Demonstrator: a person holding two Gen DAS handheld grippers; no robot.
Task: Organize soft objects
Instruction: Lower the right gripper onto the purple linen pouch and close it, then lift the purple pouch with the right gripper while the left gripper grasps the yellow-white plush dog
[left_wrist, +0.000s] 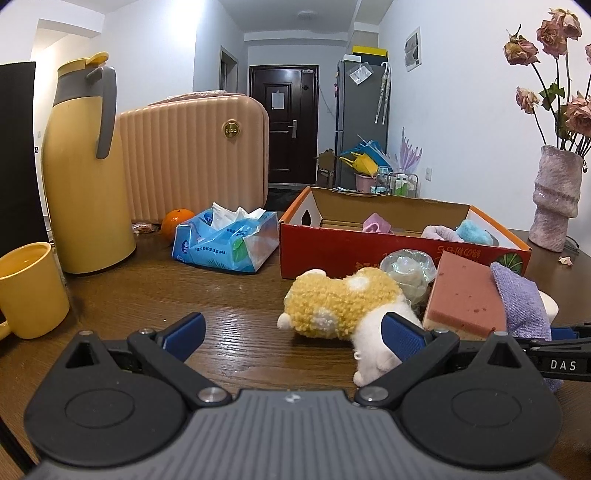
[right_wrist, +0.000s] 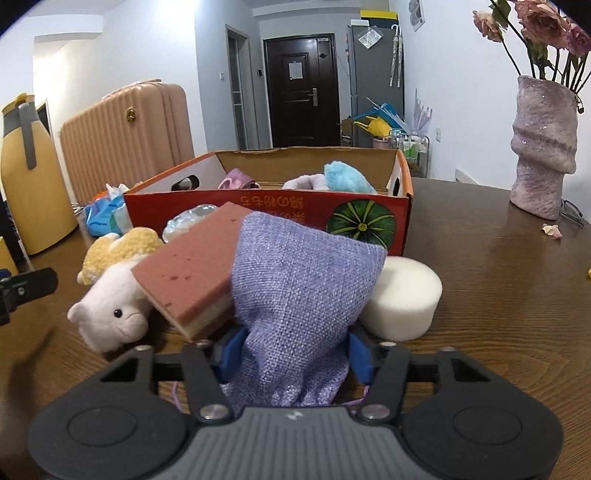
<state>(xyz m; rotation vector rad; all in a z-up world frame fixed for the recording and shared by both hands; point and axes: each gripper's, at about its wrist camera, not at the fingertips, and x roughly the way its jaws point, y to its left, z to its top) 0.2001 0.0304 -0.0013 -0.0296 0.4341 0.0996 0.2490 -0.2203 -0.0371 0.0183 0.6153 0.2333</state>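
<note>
My right gripper (right_wrist: 295, 350) is shut on the neck of a purple woven pouch (right_wrist: 299, 280), which also shows in the left wrist view (left_wrist: 521, 302). A pink sponge (right_wrist: 192, 266) leans on the pouch's left side. A white foam disc (right_wrist: 402, 299) sits to its right. A yellow and white plush sheep (left_wrist: 343, 306) lies on the table. My left gripper (left_wrist: 295, 332) is open, its right finger touching the sheep's white head. A red cardboard box (left_wrist: 351, 247) behind holds pink, lilac and blue soft items.
A clear crumpled plastic ball (left_wrist: 406, 266) sits by the box. A tissue pack (left_wrist: 229, 236), an orange (left_wrist: 177, 221), a yellow thermos (left_wrist: 85, 177) and a yellow mug (left_wrist: 29, 288) stand at the left. A lilac vase (right_wrist: 543, 147) of dried roses stands at the right.
</note>
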